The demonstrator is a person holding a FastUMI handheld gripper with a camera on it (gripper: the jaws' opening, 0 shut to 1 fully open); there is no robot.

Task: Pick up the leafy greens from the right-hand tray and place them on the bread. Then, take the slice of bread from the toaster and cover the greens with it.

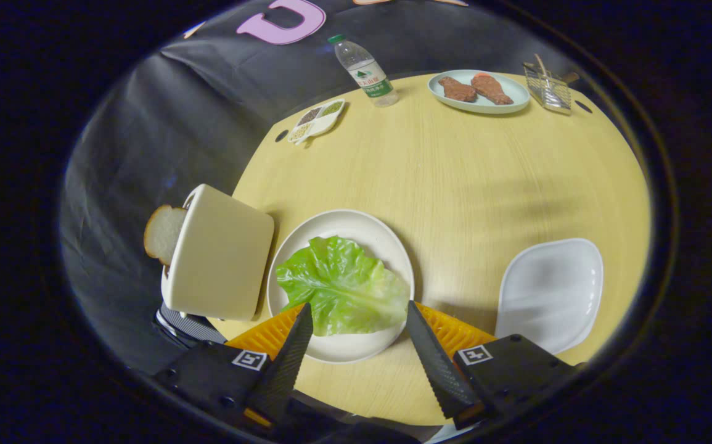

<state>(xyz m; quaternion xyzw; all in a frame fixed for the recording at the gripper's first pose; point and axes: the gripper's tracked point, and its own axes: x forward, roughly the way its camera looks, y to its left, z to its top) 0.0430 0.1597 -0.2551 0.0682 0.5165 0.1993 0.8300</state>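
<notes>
A green lettuce leaf (343, 287) lies flat on a round white plate (356, 223); what is under the leaf is hidden. My gripper (359, 308) is open, its two fingers spread wide over the near edge of the leaf and plate, pressing on nothing. Left of the plate stands a cream toaster (220, 259). A slice of white bread (161, 233) sticks out of its far left side. To the right of the fingers lies a white tray (550, 293) with nothing in it.
Across the round wooden table (454, 179) stand a water bottle (367, 71), a small divided dish of seeds (317, 120), a pale plate with two pieces of meat (478, 91) and a clear box (550, 86). Black cloth hangs behind.
</notes>
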